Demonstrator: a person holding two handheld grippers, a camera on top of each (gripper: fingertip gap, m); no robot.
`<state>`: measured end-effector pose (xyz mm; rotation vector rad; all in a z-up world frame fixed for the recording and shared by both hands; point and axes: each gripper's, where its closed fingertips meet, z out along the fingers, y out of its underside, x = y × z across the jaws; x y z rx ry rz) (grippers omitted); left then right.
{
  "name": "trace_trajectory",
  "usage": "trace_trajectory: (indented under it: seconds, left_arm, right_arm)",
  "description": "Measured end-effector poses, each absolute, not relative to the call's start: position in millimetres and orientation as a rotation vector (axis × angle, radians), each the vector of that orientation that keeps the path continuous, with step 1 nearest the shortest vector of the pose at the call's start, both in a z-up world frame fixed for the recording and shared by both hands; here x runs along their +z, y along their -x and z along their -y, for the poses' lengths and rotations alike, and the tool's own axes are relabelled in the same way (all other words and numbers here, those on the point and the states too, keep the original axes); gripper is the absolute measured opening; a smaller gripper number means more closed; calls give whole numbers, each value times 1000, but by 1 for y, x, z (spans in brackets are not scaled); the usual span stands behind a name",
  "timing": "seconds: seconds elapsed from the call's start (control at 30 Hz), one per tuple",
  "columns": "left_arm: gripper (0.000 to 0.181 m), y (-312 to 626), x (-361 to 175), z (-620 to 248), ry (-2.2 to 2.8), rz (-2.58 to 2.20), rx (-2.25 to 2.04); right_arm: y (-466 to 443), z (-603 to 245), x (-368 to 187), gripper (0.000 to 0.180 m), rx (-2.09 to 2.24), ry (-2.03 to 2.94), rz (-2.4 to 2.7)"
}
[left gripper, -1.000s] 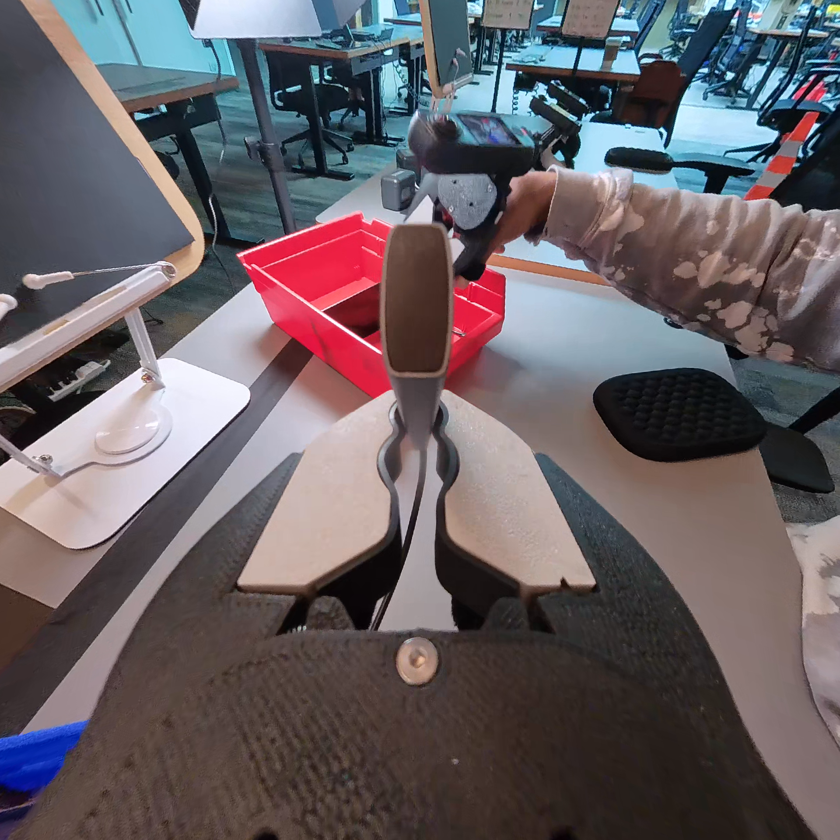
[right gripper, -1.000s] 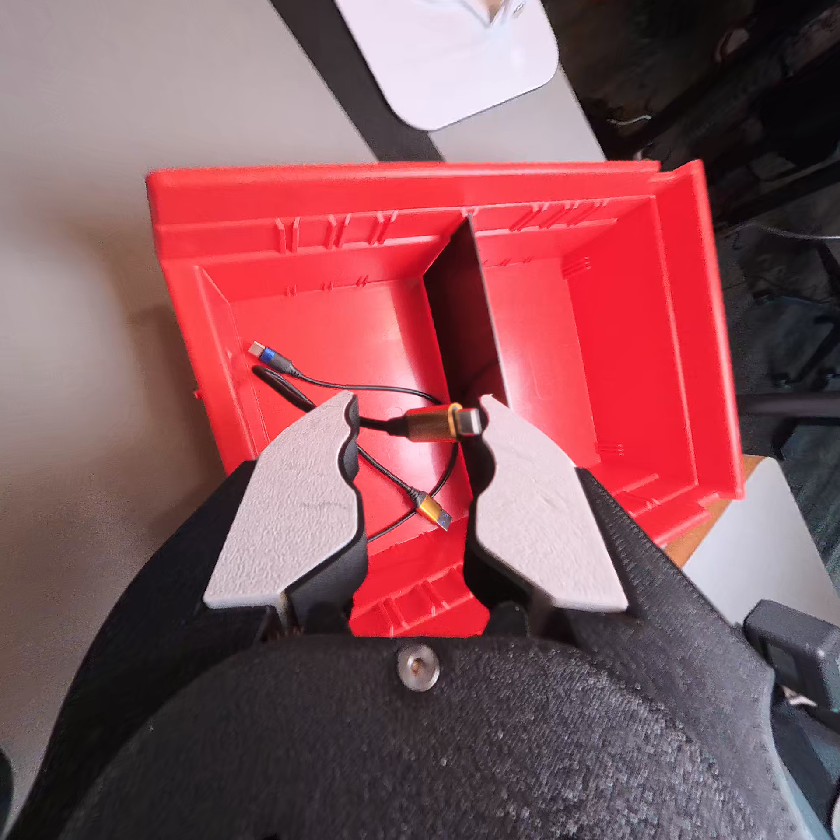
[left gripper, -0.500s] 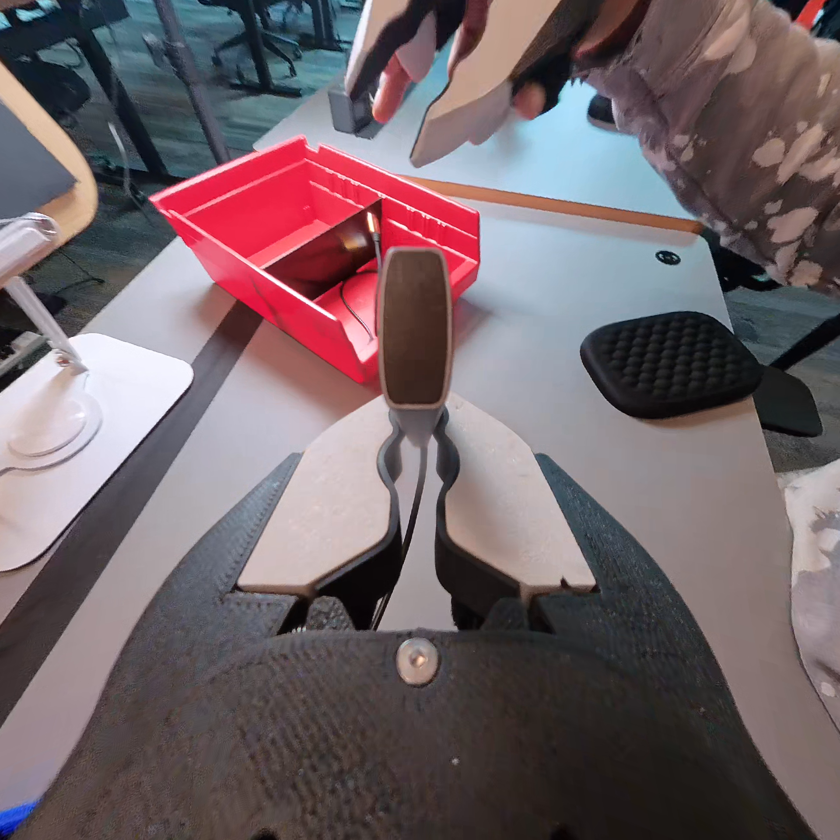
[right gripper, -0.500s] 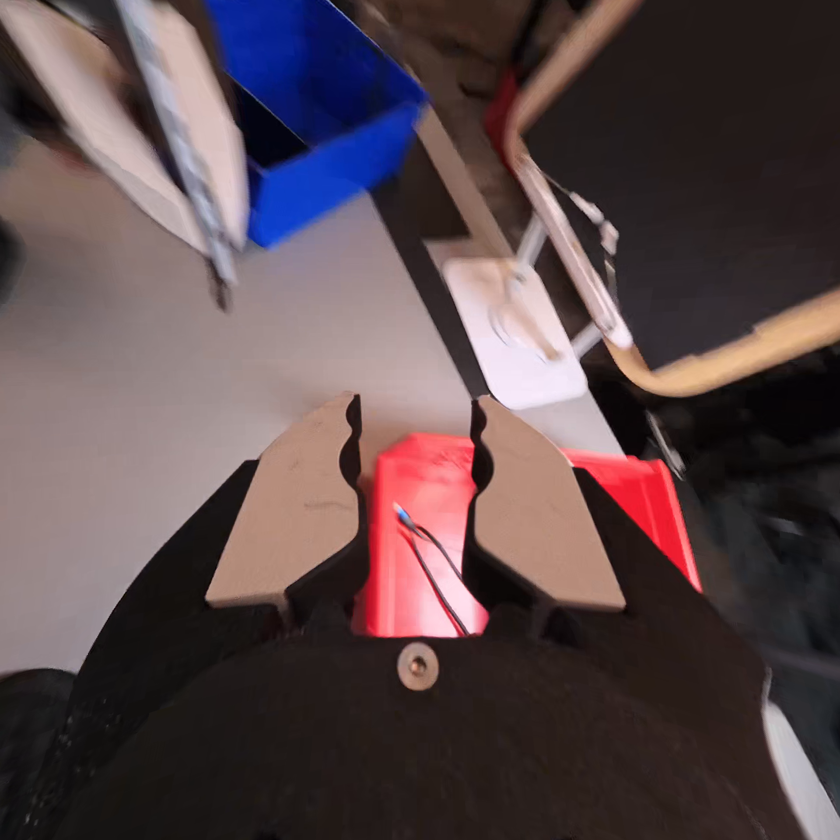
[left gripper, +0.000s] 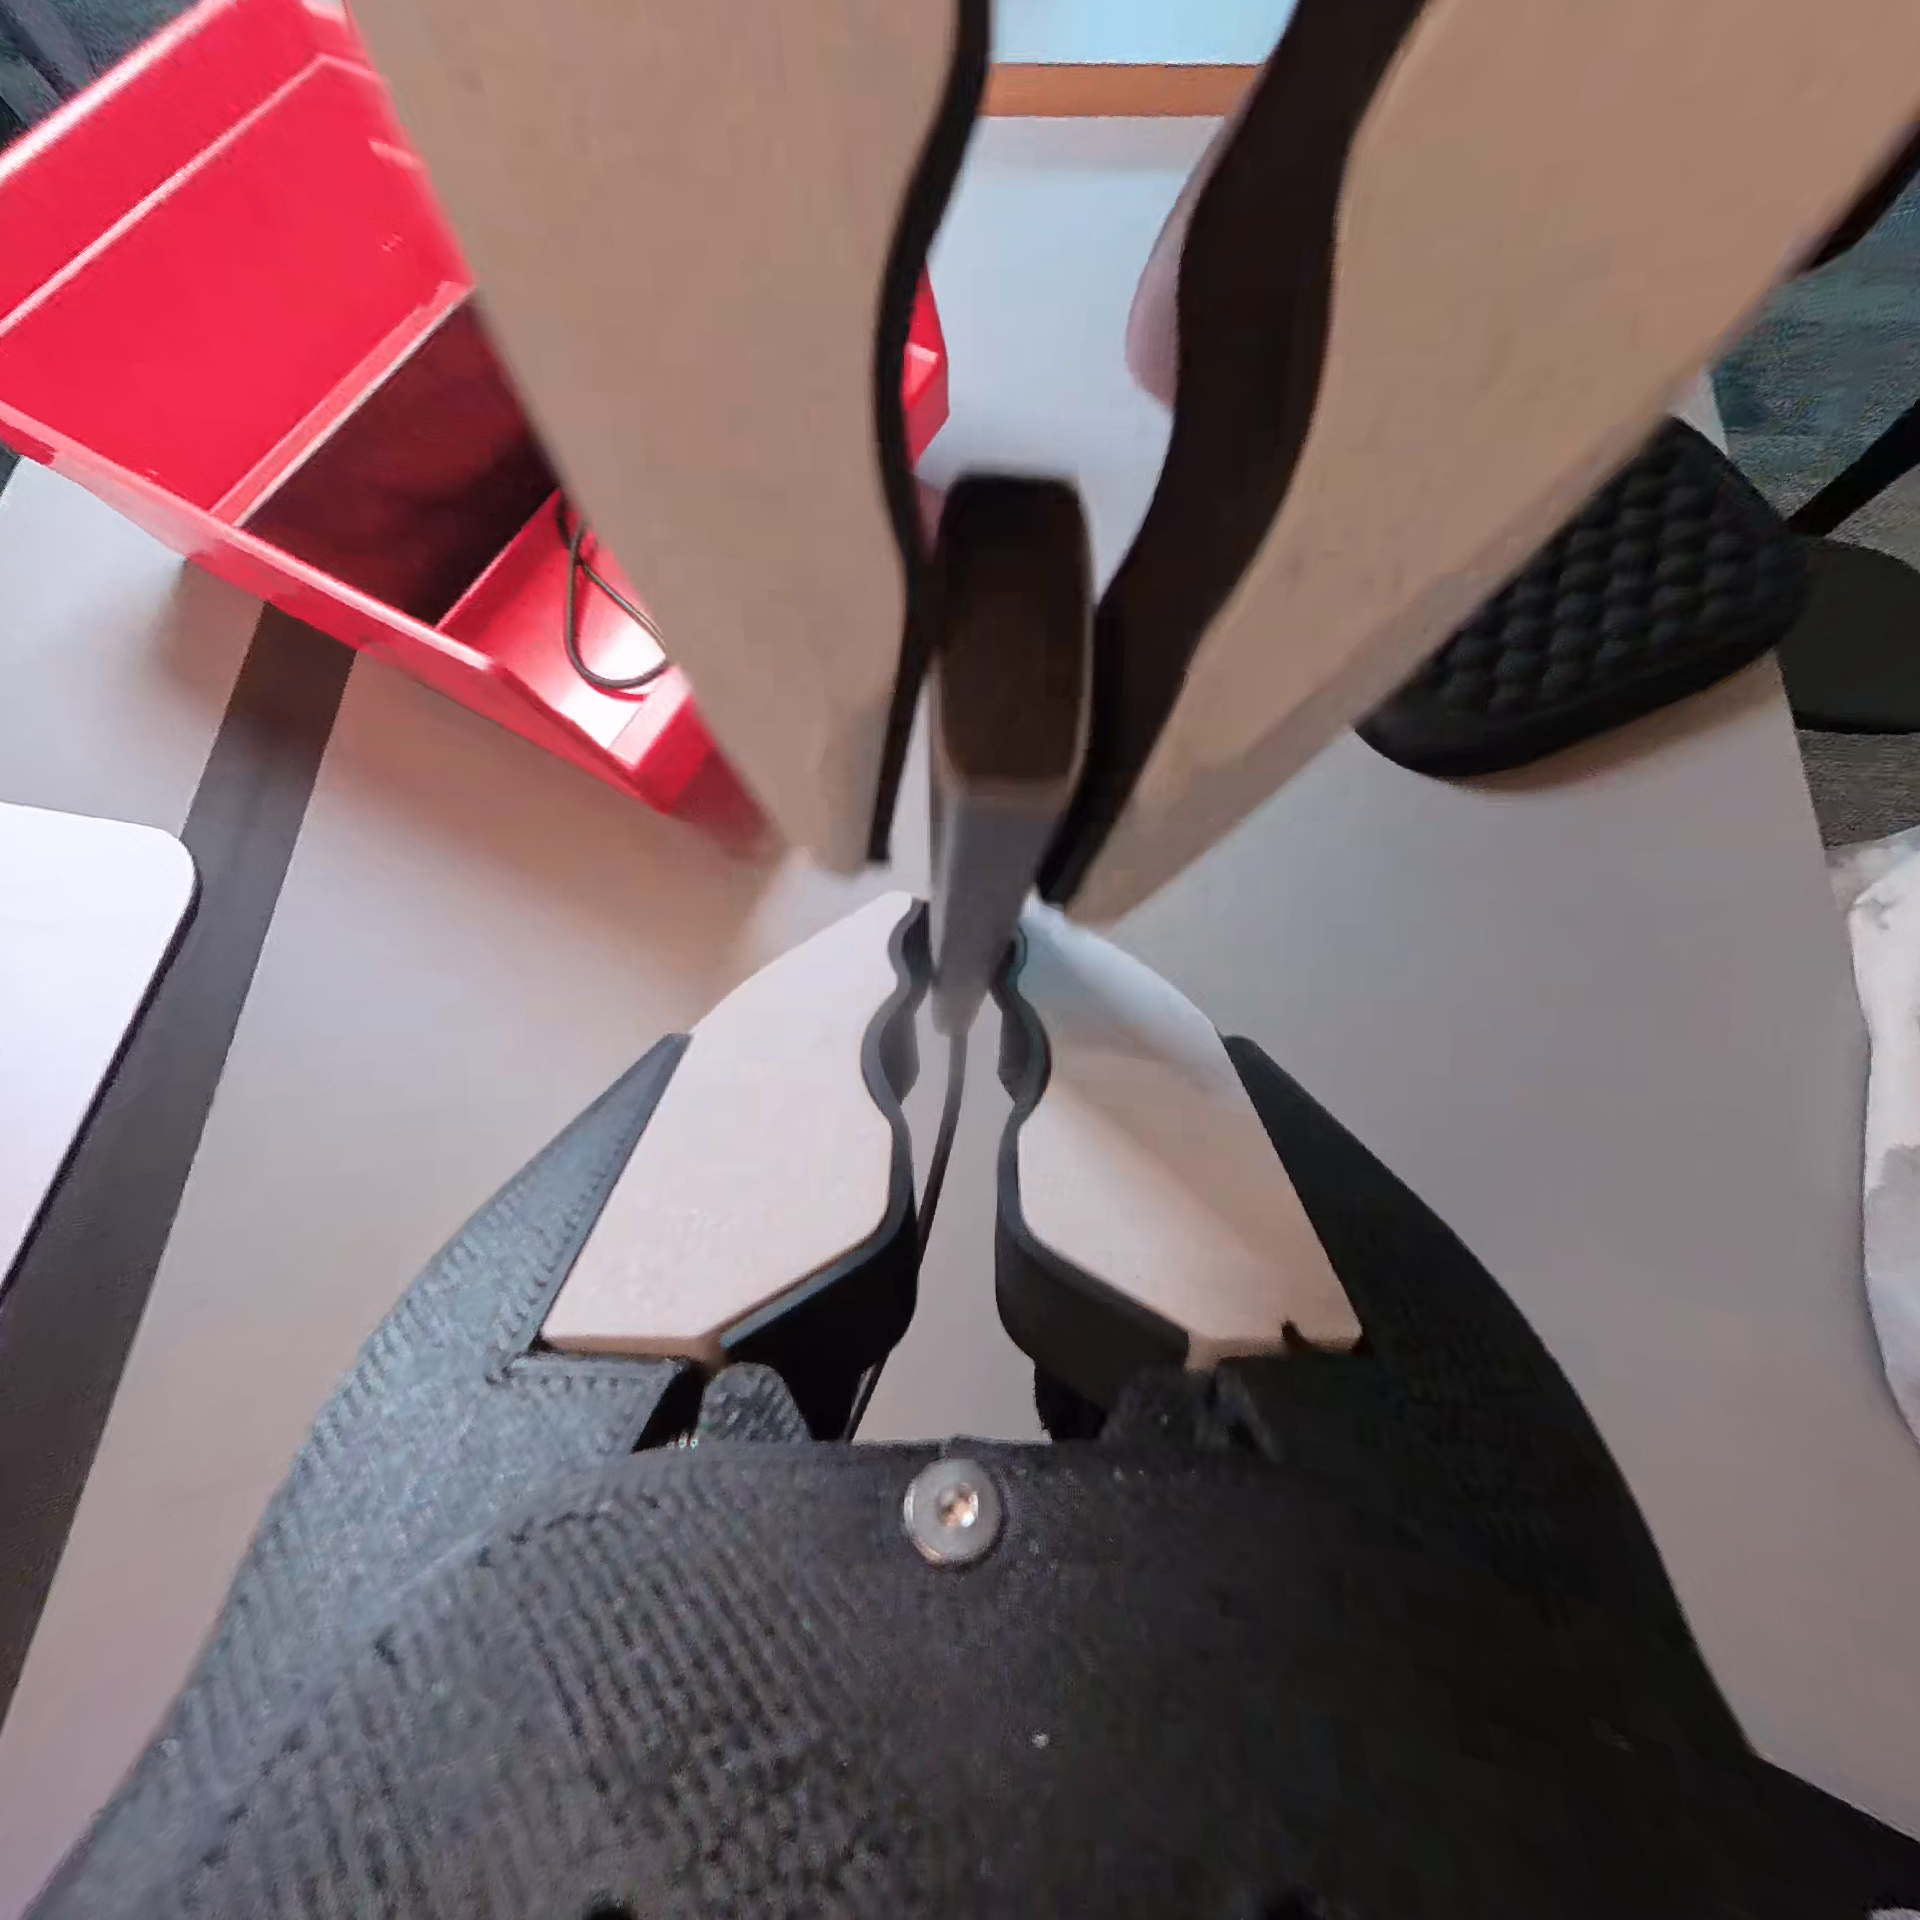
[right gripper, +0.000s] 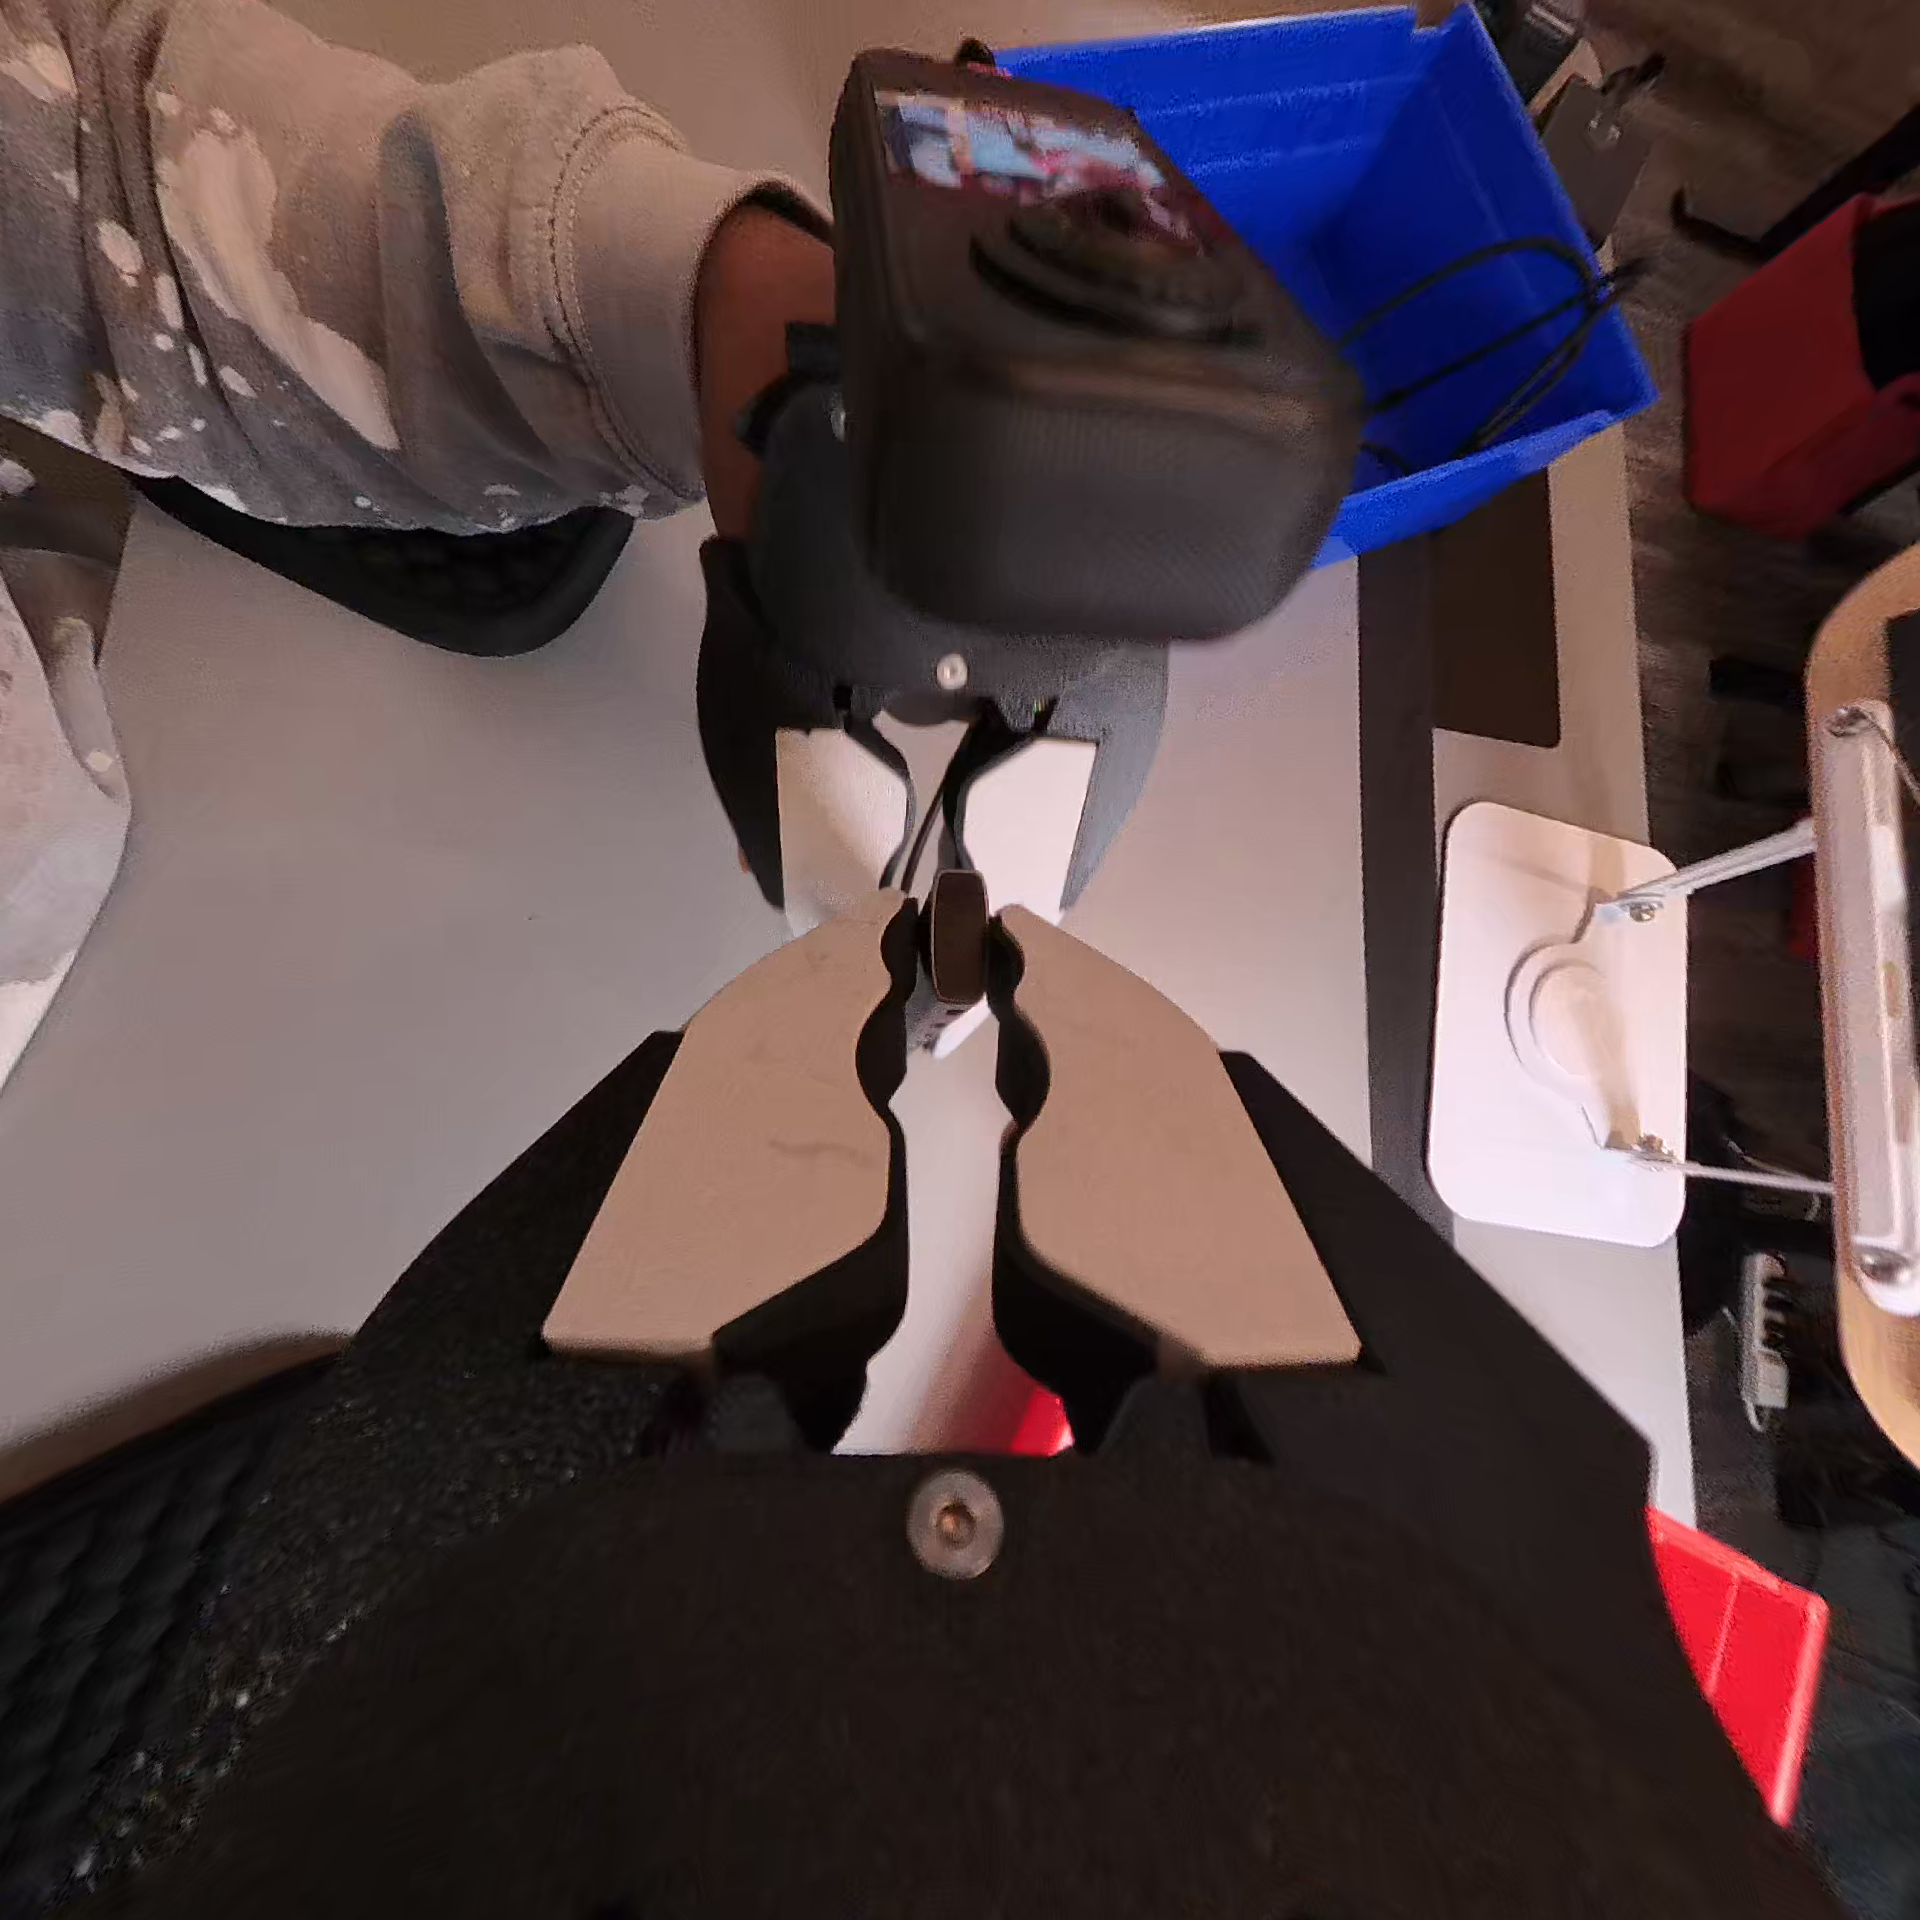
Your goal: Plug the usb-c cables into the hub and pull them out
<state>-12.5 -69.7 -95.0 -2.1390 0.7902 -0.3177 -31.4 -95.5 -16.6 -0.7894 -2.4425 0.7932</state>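
Observation:
My left gripper [left gripper: 961, 935] is shut on the narrow grey tail of the hub [left gripper: 1008, 623], a flat grey bar with a dark face, and holds it above the table. The hub's black cord [left gripper: 935, 1164] runs back between my fingers. My right gripper [right gripper: 956, 925] faces the left gripper [right gripper: 940, 862] and is shut on the hub's far end [right gripper: 956, 951]. Its fingers [left gripper: 675, 364] flank the hub in the left wrist view. A black usb-c cable [left gripper: 603, 623] lies in the red bin [left gripper: 260, 343].
A blue bin [right gripper: 1403, 156] holding a black cable [right gripper: 1507, 312] stands behind the left gripper. A white stand base [right gripper: 1558, 1018] sits by the table's dark strip. A black padded rest [left gripper: 1600, 603] lies to the right. A person's sleeve [right gripper: 312, 260] reaches in. Tip to tip, the grippers are about 8 centimetres apart.
My right gripper rose out of the red bin empty, swung round to face the left gripper and closed on the hub's far end. The left gripper tilted downward, still holding the hub.

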Motion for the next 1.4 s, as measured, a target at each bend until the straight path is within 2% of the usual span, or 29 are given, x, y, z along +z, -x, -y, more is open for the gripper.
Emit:
trace_trajectory:
  seconds: [0.2,0.23,0.37,0.47,0.67,0.8,1.0,1.13,1.23,1.4]
  left_arm:
    - [14,25,-66,65,1995,-703,-297]
    - [24,27,-54,66,1940,-677,-302]
    - [43,42,6,79,1704,-541,-323]
    - [43,60,32,95,1622,-471,-334]
    - [41,92,36,102,1627,-377,-278]
    - [40,98,31,100,1655,-370,-248]
    - [40,104,26,99,1687,-362,-218]
    - [40,115,23,100,1699,-341,-202]
    - [40,122,21,101,1704,-319,-211]
    - [40,128,20,101,1710,-300,-225]
  right_arm:
    - [15,75,2,10,854,810,2333]
    - [11,70,8,10,866,824,2313]
    - [0,25,29,10,747,930,2205]
    - [-7,-21,46,10,636,1046,2114]
    - [-11,-122,59,10,425,1278,1950]
    - [1,-186,16,10,223,1391,1865]
    - [22,-254,-105,10,-5,1528,1811]
    - [32,-245,-152,27,122,1679,1890]
    - [41,-232,-134,44,288,1693,1880]
    - [54,-188,-48,47,766,1552,1659]
